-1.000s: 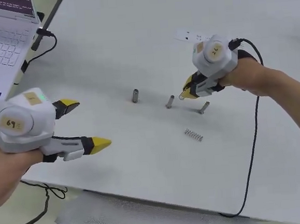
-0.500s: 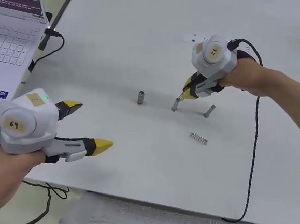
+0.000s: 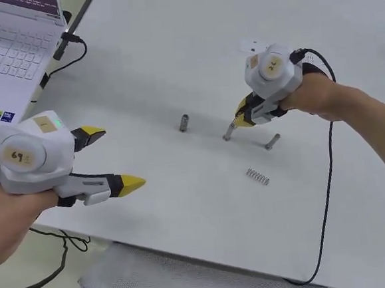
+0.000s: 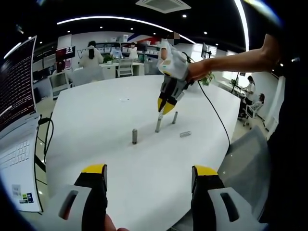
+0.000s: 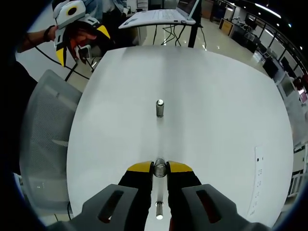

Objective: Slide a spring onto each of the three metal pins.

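Three short metal pins stand in a row on the white table. The left pin looks ribbed, with a spring around it. At the top of the tilted middle pin is my right gripper, shut on a small spring; in the right gripper view the pin shows below the jaws. The right pin is bare. A loose spring lies in front of it. My left gripper hovers open over the table's near left edge, holding nothing.
An open laptop with a plugged cable sits at the far left. A black cable trails from the right gripper over the table. A grey mesh chair is below the near edge. People sit at desks behind.
The right gripper, still holding its spring, has edged a little closer to the middle pin's top. The head camera has shifted. My left gripper has stayed open in about the same place.
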`<state>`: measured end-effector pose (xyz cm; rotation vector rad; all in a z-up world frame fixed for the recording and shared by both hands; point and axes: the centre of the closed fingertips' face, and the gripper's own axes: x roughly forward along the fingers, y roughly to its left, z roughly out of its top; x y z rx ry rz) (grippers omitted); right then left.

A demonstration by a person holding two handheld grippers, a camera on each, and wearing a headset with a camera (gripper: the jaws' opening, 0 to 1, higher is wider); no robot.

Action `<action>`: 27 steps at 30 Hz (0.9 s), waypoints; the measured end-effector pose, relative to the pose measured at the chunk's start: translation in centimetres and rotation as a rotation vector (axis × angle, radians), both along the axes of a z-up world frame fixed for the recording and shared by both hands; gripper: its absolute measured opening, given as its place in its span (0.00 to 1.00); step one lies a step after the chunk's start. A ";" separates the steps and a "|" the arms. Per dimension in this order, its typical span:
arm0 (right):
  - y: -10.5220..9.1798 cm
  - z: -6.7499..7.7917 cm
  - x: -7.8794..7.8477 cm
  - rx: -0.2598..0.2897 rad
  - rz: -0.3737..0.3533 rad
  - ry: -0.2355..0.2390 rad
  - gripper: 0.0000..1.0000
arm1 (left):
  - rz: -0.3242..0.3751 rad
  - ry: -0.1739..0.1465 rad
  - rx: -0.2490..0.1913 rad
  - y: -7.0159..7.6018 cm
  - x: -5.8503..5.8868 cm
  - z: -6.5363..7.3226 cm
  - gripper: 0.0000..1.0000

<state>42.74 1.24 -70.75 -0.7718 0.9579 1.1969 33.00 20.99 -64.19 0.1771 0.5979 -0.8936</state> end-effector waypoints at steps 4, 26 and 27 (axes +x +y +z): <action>0.1 -0.2 0.1 -0.004 0.006 0.003 0.09 | 0.003 0.002 0.001 0.1 0.0 0.0 0.67; 0.5 -2.4 0.8 -0.043 0.049 0.014 0.09 | 0.012 0.008 0.000 0.3 0.1 -0.1 0.67; 0.5 -2.5 0.9 -0.043 0.049 0.015 0.09 | 0.013 0.008 0.000 0.3 0.1 -0.1 0.67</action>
